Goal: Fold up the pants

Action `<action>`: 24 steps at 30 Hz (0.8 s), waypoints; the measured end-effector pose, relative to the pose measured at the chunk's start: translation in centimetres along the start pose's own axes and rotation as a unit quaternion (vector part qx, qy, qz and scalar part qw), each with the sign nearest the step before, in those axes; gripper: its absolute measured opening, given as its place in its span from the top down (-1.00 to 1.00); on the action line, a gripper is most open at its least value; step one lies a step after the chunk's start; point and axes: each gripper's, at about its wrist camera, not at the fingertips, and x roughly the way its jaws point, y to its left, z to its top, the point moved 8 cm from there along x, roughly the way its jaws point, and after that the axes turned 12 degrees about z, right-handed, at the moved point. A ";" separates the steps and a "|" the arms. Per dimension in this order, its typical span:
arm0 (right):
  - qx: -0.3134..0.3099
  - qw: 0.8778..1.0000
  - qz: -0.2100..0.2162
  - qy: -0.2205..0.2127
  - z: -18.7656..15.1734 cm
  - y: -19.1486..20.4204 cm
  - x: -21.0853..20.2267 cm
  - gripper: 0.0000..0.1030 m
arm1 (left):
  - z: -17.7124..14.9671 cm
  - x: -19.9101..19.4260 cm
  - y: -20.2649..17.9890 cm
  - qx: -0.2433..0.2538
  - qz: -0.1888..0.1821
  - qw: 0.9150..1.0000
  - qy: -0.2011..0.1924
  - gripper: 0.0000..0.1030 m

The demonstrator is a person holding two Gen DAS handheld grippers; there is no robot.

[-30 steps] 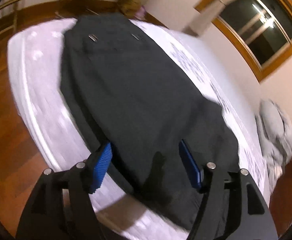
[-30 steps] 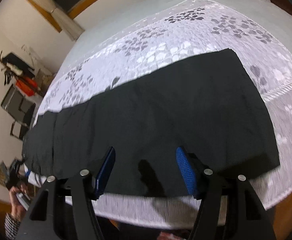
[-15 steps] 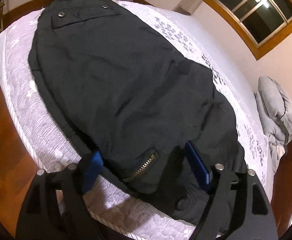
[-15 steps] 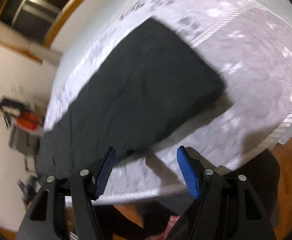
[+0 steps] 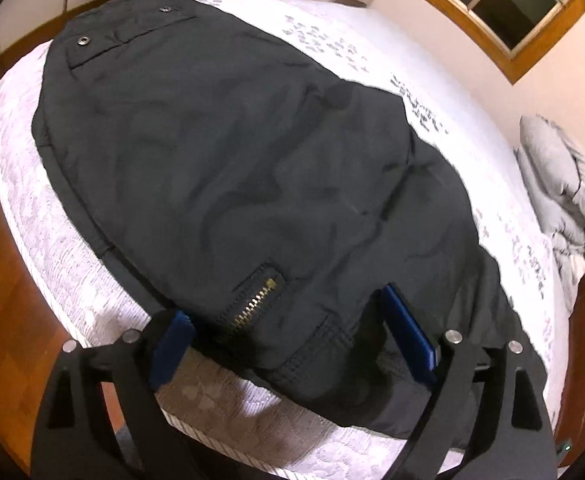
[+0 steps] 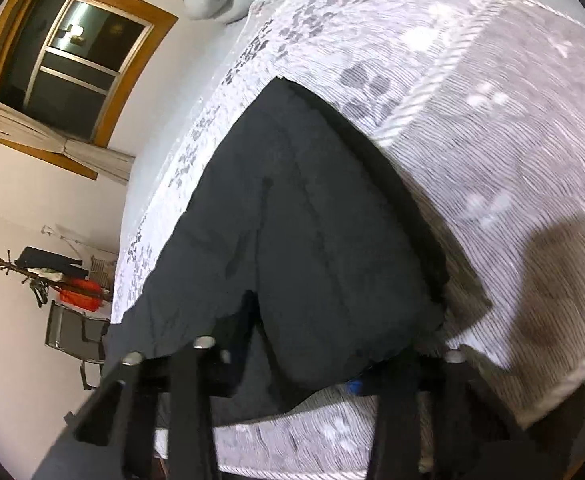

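Observation:
Black pants (image 5: 228, 152) lie flat along the near edge of a white patterned bed (image 5: 44, 248). In the left wrist view the waist end with a brass zipper (image 5: 254, 308) lies between the open blue fingers of my left gripper (image 5: 292, 336), which sits low at the waistband. In the right wrist view the leg end of the pants (image 6: 300, 240) covers the fingertips of my right gripper (image 6: 292, 364); the fingers stand wide apart under the hem, with only a bit of blue pad (image 6: 355, 387) showing.
A grey bundle of bedding (image 5: 560, 192) lies at the bed's far end. Wooden floor (image 5: 0, 320) borders the bed. A chair (image 6: 72, 332) and a rack with clothes (image 6: 52, 276) stand by the wall, below a window (image 6: 72, 52).
My left gripper has closed in on the waistband near the zipper. My right gripper has swung from beside the bed to the leg end, and the hem now lies over its fingers.

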 end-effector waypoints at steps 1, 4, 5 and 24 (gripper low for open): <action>-0.004 1.000 0.005 -0.002 0.3 0.5 -0.3 0.68 | 0.0 0.1 -0.2 0.002 0.000 1.000 0.001 -0.71; -0.034 0.999 -0.002 -0.017 2.3 2.1 -1.0 0.78 | -0.2 0.4 -1.5 0.019 -0.007 1.000 0.006 -0.71; -0.044 0.999 -0.010 -0.025 3.1 2.6 -1.5 0.79 | -0.4 0.5 -2.3 0.027 -0.011 1.000 0.010 -0.71; -0.138 0.976 -0.145 -0.082 6.4 5.5 -3.8 0.80 | -3.6 1.6 -9.3 0.153 -0.009 0.987 0.055 -0.92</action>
